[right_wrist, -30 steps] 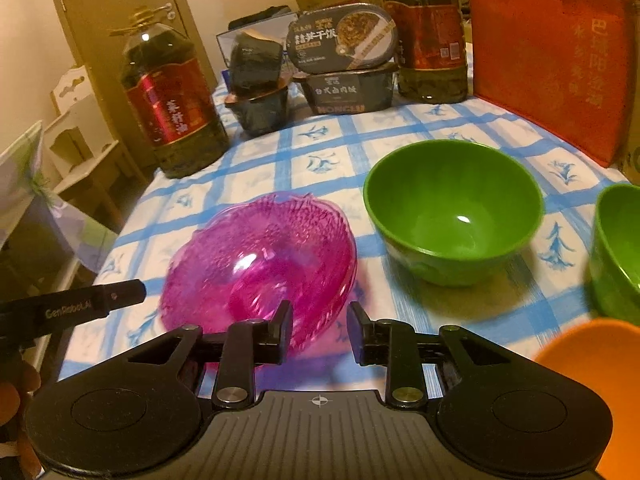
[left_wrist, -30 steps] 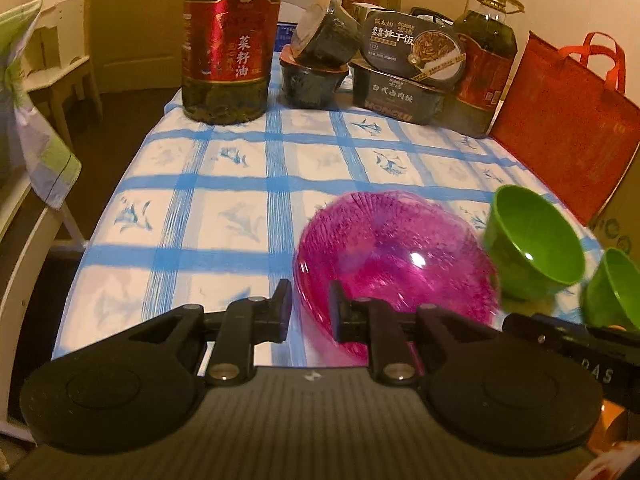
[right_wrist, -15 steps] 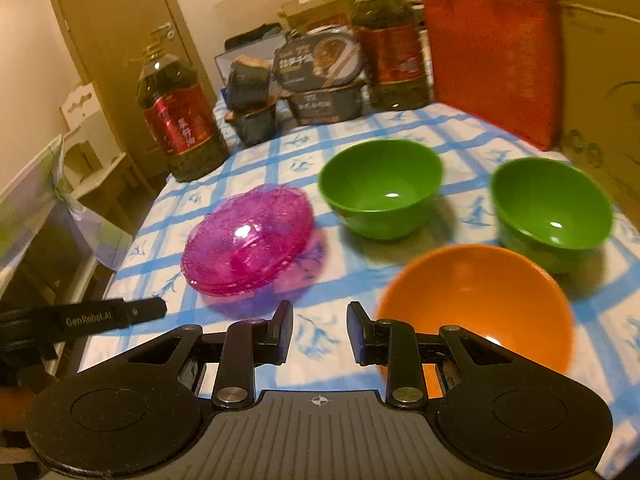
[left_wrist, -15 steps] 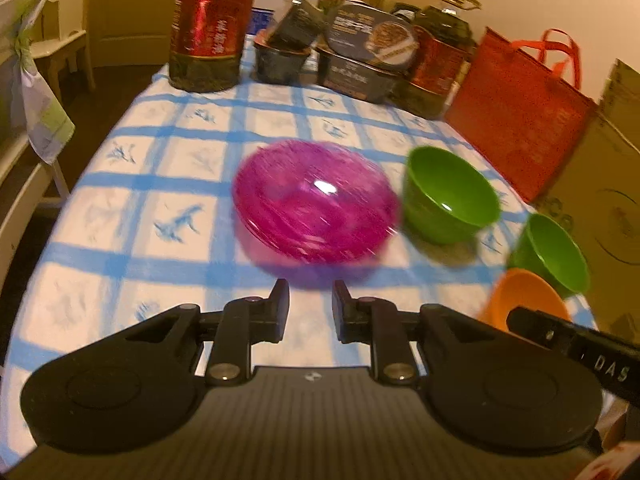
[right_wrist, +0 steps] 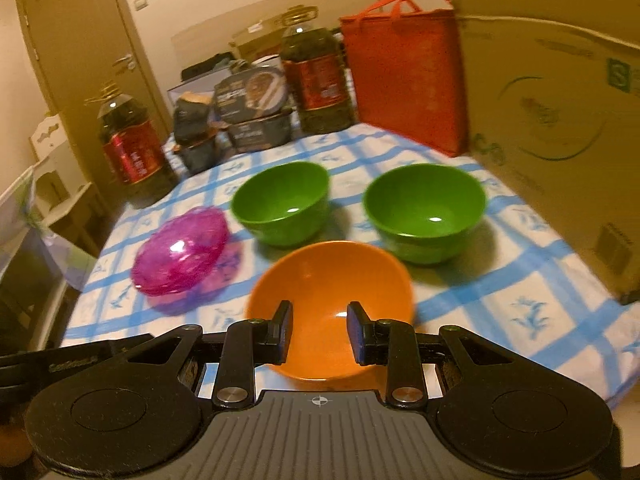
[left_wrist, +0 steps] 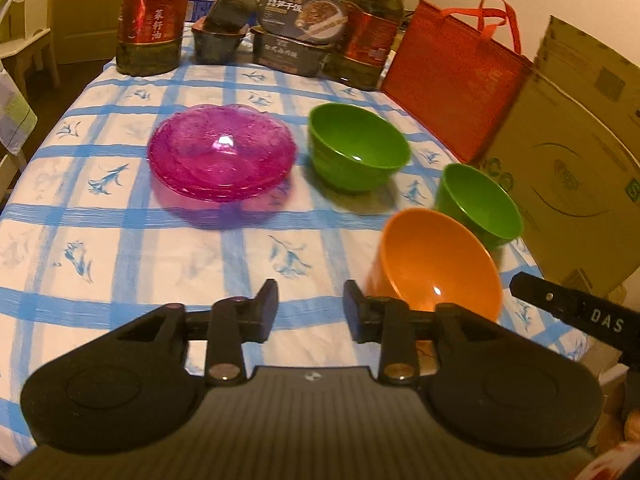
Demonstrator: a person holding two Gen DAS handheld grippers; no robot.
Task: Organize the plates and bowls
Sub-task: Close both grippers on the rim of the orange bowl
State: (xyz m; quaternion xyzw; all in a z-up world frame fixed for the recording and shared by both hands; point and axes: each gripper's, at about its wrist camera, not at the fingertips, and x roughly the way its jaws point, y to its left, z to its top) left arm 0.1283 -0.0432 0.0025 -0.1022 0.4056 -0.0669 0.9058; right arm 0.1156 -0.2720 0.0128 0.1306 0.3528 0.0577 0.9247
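- My left gripper [left_wrist: 310,306] is hovering above the near part of the tablecloth [left_wrist: 120,240], with its two fingers spread apart and nothing between them.
- My right gripper [right_wrist: 319,330] is also standing open; it is hanging just in front of the orange bowl [right_wrist: 332,300], and the bowl is showing through the gap, but I cannot tell if the fingers are touching its rim.
- The pink plates [left_wrist: 222,152] are lying as a small stack of translucent glass pieces with a rough, sparkling pattern and a wavy rim; the stack is sitting on the left middle part of the table.
- Just beside the stack, on its right, the first green bowl [left_wrist: 358,148] is standing upright; it is plain, glossy and deep.
- The second green bowl [left_wrist: 478,204] is looking the same in shape and colour, and it is standing near the right edge of the table, close to the cardboard box [left_wrist: 572,152].
- The orange bowl is sitting nearest to me, in front of the two green ones; it is smooth plastic with a bright spot of light at its bottom. In the right wrist view it is a little blurred.
- At the far end of the table two oil bottles [left_wrist: 150,20], some dark food containers [left_wrist: 300,28] and a red bag [left_wrist: 452,76] are standing together.
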